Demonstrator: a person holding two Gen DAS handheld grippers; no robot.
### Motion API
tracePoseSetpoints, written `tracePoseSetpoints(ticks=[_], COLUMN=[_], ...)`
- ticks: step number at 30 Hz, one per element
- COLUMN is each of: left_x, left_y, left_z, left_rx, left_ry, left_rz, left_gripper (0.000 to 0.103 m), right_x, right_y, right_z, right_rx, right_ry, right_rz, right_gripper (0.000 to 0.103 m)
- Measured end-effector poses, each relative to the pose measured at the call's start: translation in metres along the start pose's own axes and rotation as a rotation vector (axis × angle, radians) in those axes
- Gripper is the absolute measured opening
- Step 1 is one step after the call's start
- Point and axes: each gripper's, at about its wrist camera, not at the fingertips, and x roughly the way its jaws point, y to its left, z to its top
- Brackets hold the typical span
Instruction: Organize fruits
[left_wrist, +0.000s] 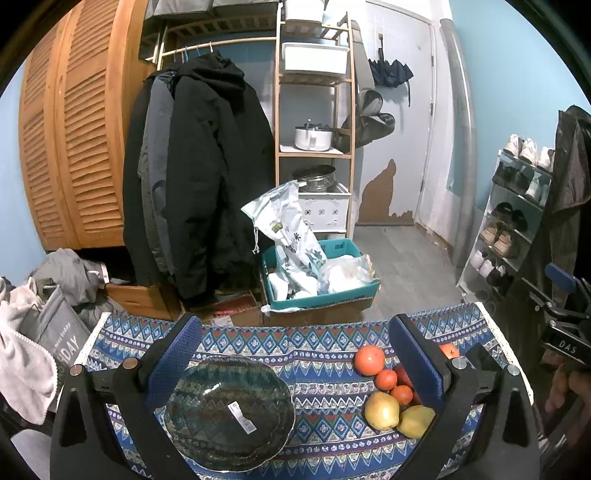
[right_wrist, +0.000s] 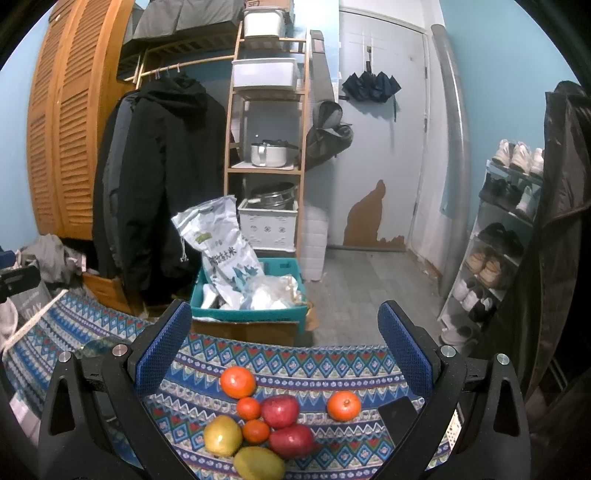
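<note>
A dark patterned glass bowl (left_wrist: 229, 413) lies on the patterned tablecloth (left_wrist: 321, 354), between the fingers of my open left gripper (left_wrist: 293, 360), which holds nothing. Right of the bowl lies a pile of fruit: a large orange (left_wrist: 369, 360), small oranges (left_wrist: 386, 379), two yellow pears (left_wrist: 382, 410). In the right wrist view the same pile shows the large orange (right_wrist: 238, 381), two red apples (right_wrist: 280, 410), the yellow pears (right_wrist: 222, 435) and a separate orange (right_wrist: 343, 405). My right gripper (right_wrist: 283, 350) hovers open above the pile, touching nothing.
A black phone-like object (right_wrist: 400, 415) lies by the right finger. Past the table's far edge stand a teal crate (left_wrist: 321, 273) with bags, hanging coats (left_wrist: 199, 177), a wooden shelf (left_wrist: 314, 110) and a shoe rack (left_wrist: 513, 210). Grey clothes (left_wrist: 33, 332) are piled at the left.
</note>
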Motion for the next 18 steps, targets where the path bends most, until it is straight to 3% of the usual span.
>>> tracePoseSetpoints(ticks=[18], left_x=[-0.0013], left_y=[-0.0009], left_z=[0.0068], left_rx=[0.004], left_ry=[0.006], left_rz=[0.003], left_gripper=[0.102], right_x=[-0.0027], right_y=[0.0024], right_z=[0.0037], right_rx=[-0.003], right_ry=[0.0], right_rz=[0.002], right_gripper=[0.099])
